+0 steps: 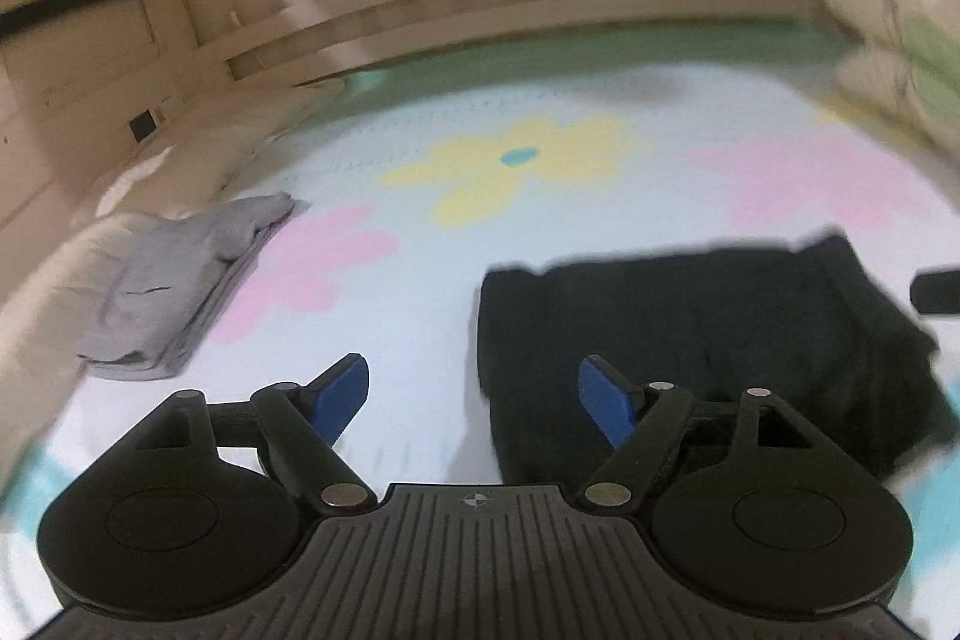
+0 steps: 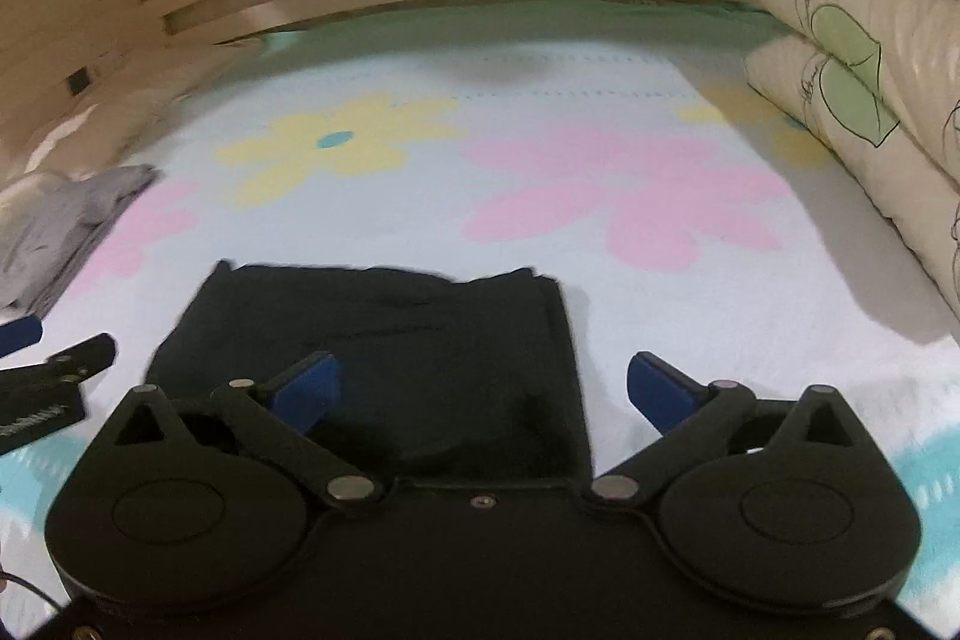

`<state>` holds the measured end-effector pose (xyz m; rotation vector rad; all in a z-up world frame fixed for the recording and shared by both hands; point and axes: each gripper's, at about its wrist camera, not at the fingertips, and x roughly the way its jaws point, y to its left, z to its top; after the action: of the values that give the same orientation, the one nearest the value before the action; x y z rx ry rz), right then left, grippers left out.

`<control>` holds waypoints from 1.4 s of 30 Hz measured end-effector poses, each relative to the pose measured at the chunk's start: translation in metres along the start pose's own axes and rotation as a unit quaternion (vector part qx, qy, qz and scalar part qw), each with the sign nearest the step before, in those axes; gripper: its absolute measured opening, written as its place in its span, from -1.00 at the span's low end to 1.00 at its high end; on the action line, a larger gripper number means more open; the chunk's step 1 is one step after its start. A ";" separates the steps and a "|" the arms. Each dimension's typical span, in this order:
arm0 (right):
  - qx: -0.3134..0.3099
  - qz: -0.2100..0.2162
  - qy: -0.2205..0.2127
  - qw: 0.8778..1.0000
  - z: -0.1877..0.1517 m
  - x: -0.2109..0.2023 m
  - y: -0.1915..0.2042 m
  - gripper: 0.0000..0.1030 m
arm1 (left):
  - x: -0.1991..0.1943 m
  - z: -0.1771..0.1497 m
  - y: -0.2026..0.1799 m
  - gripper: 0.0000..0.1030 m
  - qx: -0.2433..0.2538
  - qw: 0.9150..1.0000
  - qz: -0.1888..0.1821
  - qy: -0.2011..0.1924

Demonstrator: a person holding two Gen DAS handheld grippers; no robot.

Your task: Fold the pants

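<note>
Both grippers tilt down over the flowered bedspread. The black pants lie folded into a compact rectangle on its near part, a folded grey garment well to the left. The left gripper stands open and empty at the pants' left edge; the right gripper gapes wide over their right edge, holding nothing.

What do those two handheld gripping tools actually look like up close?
Both look alike: the left gripper and right gripper are matte black plastic, each with two round disc-shaped housings, angled link bars joined by silver pivot pins, and bright blue flat fingers. The left one has a ribbed centre plate with a small round emblem.
</note>
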<state>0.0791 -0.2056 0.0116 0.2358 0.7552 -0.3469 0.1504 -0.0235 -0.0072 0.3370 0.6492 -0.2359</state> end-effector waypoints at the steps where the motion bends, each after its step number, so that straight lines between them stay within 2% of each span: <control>1: 0.005 -0.004 0.003 1.000 0.001 -0.001 0.006 0.99 | -0.008 -0.004 -0.001 0.48 0.004 1.000 -0.002 0.005; 5: 0.038 -0.010 0.016 0.999 -0.023 -0.026 0.010 0.99 | -0.034 -0.017 0.005 0.48 -0.028 0.999 -0.034 -0.001; 10: 0.054 -0.025 0.024 0.998 -0.035 -0.046 0.004 0.99 | -0.053 -0.036 0.021 0.48 -0.076 0.995 -0.072 -0.003; 15: 0.043 -0.024 0.013 0.999 -0.042 -0.060 0.008 0.99 | -0.052 -0.047 0.023 0.48 -0.098 0.992 -0.076 0.000; 19: 0.022 -0.012 0.007 1.000 -0.045 -0.065 0.019 0.99 | -0.052 -0.050 0.015 0.48 -0.085 0.995 -0.059 -0.008; 24: 0.007 0.007 0.027 1.000 -0.048 -0.058 0.023 0.99 | -0.052 -0.053 0.008 0.48 -0.082 0.995 -0.061 -0.017; 27: 0.010 0.004 0.035 0.999 -0.050 -0.058 0.025 0.99 | -0.052 -0.056 0.008 0.48 -0.084 0.994 -0.061 -0.018; 34: -0.005 0.006 0.019 1.000 -0.053 -0.064 0.033 0.99 | -0.048 -0.059 0.011 0.48 -0.077 0.996 -0.054 -0.008; 42: -0.013 -0.021 0.038 0.999 -0.058 -0.056 0.037 0.99 | -0.046 -0.061 0.014 0.48 -0.085 0.995 -0.058 0.007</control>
<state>0.0193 -0.1399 0.0128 0.2102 0.8410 -0.3701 0.0860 0.0173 -0.0206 0.1364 0.6985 -0.2879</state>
